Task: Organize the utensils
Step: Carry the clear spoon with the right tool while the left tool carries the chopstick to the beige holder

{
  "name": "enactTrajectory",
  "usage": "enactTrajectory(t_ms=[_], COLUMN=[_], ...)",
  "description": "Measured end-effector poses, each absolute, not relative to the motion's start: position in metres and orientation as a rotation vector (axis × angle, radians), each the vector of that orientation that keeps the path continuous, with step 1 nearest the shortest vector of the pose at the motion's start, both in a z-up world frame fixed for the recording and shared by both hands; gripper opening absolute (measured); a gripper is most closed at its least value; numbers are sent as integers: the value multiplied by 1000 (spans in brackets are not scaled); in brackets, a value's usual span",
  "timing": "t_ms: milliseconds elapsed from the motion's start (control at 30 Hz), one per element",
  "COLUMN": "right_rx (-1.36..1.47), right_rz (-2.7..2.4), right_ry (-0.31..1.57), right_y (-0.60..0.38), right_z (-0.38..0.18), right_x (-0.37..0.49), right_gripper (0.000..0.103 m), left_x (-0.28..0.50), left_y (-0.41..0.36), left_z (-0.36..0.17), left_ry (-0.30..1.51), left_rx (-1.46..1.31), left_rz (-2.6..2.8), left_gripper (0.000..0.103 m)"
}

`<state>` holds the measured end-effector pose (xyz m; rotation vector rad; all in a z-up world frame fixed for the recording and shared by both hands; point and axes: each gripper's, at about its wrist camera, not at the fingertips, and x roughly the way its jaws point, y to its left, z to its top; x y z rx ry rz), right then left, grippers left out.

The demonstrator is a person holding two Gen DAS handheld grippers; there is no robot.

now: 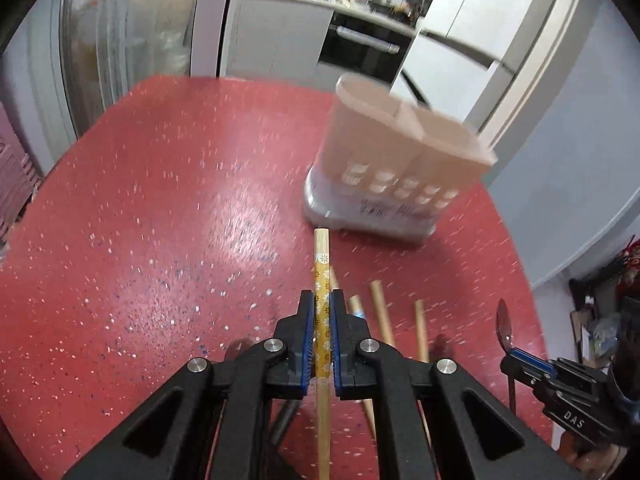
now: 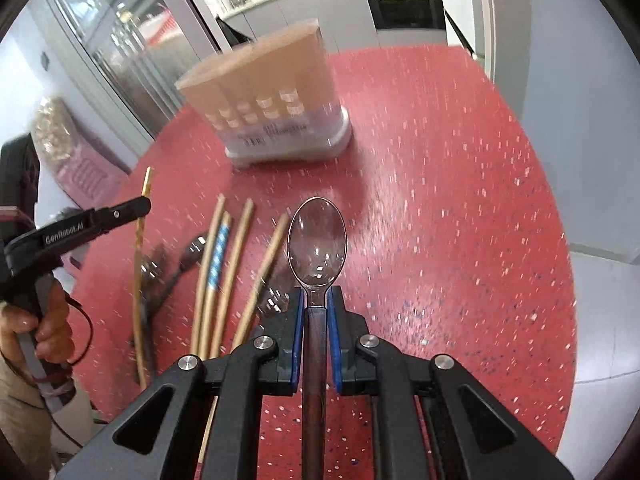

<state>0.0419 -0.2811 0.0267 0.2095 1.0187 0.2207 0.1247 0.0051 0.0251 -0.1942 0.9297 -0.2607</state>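
Note:
My left gripper [image 1: 322, 300] is shut on a yellow flowered chopstick [image 1: 321, 272] that sticks out forward above the red table [image 1: 160, 200]. My right gripper [image 2: 316, 294] is shut on a spoon [image 2: 317, 240] with a shiny bowl and a dark handle. The beige utensil holder [image 1: 404, 148] with divided compartments stands upright on a white base ahead of both grippers [image 2: 272, 92]. Several more chopsticks [image 2: 236, 256] lie on the table, one with a blue-and-white pattern [image 2: 218, 256]. In the right wrist view, the left gripper [image 2: 132, 206] appears at the left with the yellow chopstick [image 2: 142, 216] in it.
Dark-handled cutlery [image 2: 188, 256] lies among the chopsticks. A person's hand [image 2: 44, 332] grips the left tool's handle. The right tool [image 1: 560, 380] shows at the lower right of the left wrist view. Kitchen cabinets and an oven [image 1: 360, 48] stand behind the round table.

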Motion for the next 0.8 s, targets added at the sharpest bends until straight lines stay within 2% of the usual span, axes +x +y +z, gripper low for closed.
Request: enactTrajectory(t_ms=[500, 800], right_rx=[238, 207], right_rz=[304, 336], right_ry=[854, 779], right_y=[-284, -276], right_z=[100, 139], right_x=[65, 105], right_gripper=[13, 13], left_x=[110, 140], left_y=[9, 12], left_z=[126, 192], left_ry=[692, 580], left_rx=[-254, -262], left_rz=[-343, -337], left_gripper=[33, 33])
